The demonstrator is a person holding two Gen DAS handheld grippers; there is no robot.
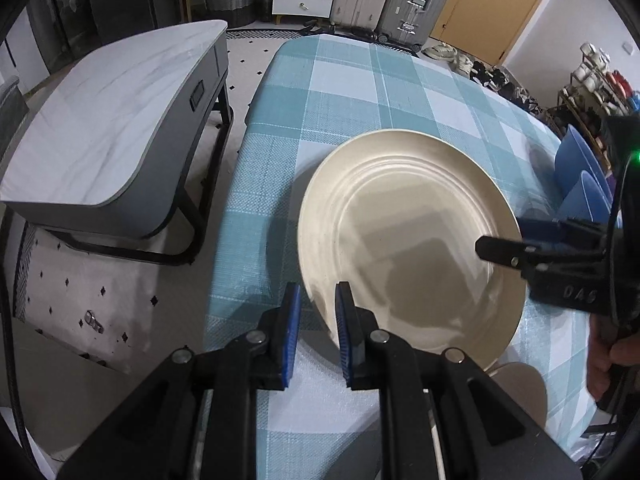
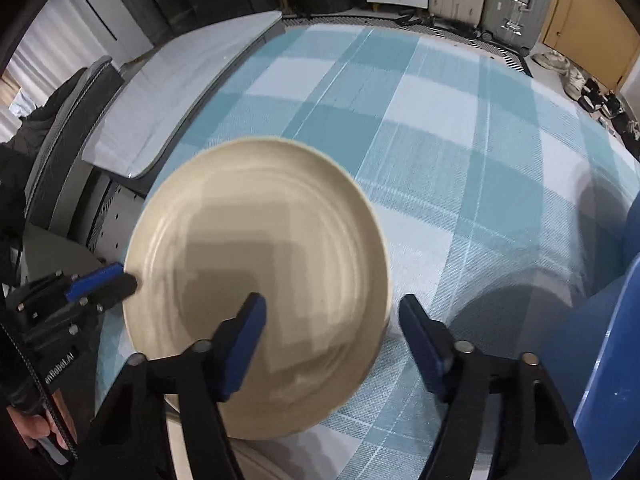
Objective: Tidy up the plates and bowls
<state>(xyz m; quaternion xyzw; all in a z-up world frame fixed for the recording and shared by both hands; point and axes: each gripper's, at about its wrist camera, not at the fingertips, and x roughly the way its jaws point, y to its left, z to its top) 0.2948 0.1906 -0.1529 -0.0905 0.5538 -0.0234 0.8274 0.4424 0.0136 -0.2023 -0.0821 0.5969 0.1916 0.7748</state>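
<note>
Nearest the left wrist camera, the left gripper (image 1: 318, 316) is clamped on the near-left rim of the cream plate (image 1: 408, 236) — its two blue pads sit close together with the plate's edge pinched between them. The plate is the task's thing: a wide round dish with raised rings, lying over the teal checked tablecloth (image 1: 360, 88). A shadow and a pale curved edge show under its near side, so it seems lifted a little there, though how far off the cloth cannot be told.

From the right wrist view the same plate (image 2: 256, 280) fills the left half of the picture, and the right gripper (image 2: 332, 344) straddles its right rim — one finger over the plate's face, the other out over the cloth, the edge between them. The jaws are parted and the pads do not press on the rim. The picture is blurred, so the exact gap cannot be read.

The relation that matters is simple: the plate's rim runs between the right jaws, opposite the left gripper (image 2: 100, 280), which holds the far-left edge in that view. A round plate has no long axis; the two holds lie roughly across it.

Further right stand blue plates (image 1: 580, 176), upright on edge — likely where this one belongs.
</note>
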